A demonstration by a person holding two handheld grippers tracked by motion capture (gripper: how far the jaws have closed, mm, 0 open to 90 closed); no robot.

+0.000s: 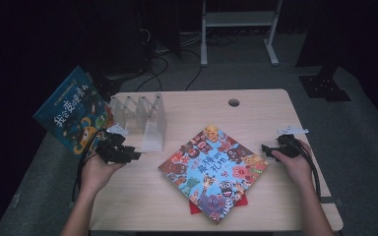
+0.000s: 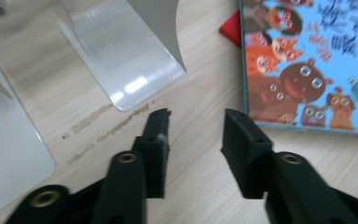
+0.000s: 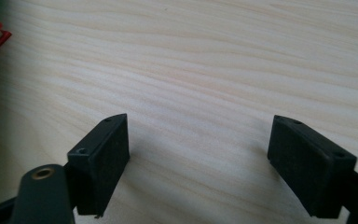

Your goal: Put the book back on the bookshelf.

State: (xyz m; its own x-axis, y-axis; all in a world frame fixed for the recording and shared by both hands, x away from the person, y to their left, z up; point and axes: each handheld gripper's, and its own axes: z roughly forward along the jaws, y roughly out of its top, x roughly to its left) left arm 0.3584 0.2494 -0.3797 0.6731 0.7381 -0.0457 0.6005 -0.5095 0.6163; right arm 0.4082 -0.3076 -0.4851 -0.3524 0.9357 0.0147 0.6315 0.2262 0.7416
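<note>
1. The left gripper (image 1: 128, 153) sits low over the table (image 1: 256, 105) with its jaws partly apart and nothing between them; bare wood shows in the gap in the left gripper view.
2. Just ahead of its fingertips (image 2: 160, 122) stands the clear book rack (image 1: 145, 118), one of its base plates (image 2: 126, 70) lying flat on the wood.
3. Beyond the rack, past the table's left edge, a dark blue picture book (image 1: 71, 110) leans tilted.
4. To the right of the left fingertips lies the light blue animal book (image 1: 214, 169), flat on a red book (image 1: 194, 206) that peeks out beneath it.
5. The right gripper (image 1: 268, 149) rests near that book's right corner, jaws wide and empty over bare wood.
</note>
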